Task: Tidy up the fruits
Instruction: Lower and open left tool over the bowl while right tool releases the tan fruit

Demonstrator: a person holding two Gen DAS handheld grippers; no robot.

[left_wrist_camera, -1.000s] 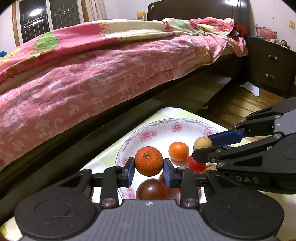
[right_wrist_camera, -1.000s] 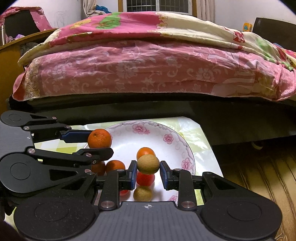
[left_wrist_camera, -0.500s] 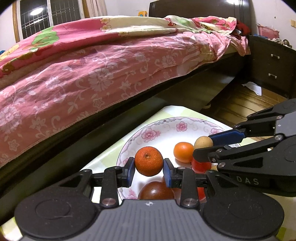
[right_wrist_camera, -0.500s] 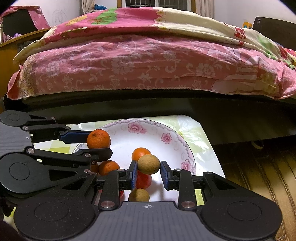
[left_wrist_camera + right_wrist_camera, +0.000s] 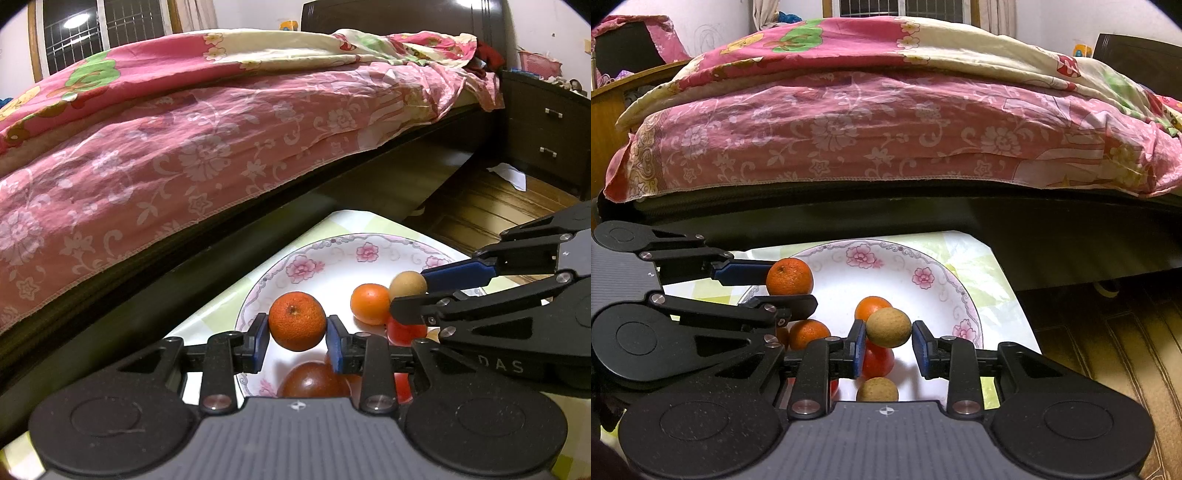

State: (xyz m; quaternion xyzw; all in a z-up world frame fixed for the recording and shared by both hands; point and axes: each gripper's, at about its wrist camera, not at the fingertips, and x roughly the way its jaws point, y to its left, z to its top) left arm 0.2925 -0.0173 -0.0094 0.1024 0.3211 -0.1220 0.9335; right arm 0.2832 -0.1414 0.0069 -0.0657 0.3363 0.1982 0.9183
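Observation:
A white plate with pink flowers (image 5: 332, 245) (image 5: 886, 246) stands on the small table. My left gripper (image 5: 297, 341) (image 5: 790, 288) is shut on a mandarin orange (image 5: 297, 320) (image 5: 789, 276), held over the plate's left side. Over the plate's middle, my right gripper (image 5: 889, 349) (image 5: 408, 292) holds a small tan round fruit (image 5: 888, 328) (image 5: 408, 282) between its blue pads. On the plate lie another orange (image 5: 371, 303) (image 5: 871, 306), a red fruit (image 5: 879, 363), a dark red fruit (image 5: 314, 380) and a second tan fruit (image 5: 877, 389).
The table (image 5: 979, 266) has a pale green and white cloth and ends just past the plate. Behind it runs a bed with a pink floral quilt (image 5: 203, 147) on a dark frame. A dark nightstand (image 5: 546, 140) and wooden floor (image 5: 1108, 332) lie to the right.
Hardly anything differs. The left wrist view has drifted slightly, and both fruits stay between their pads above the plate.

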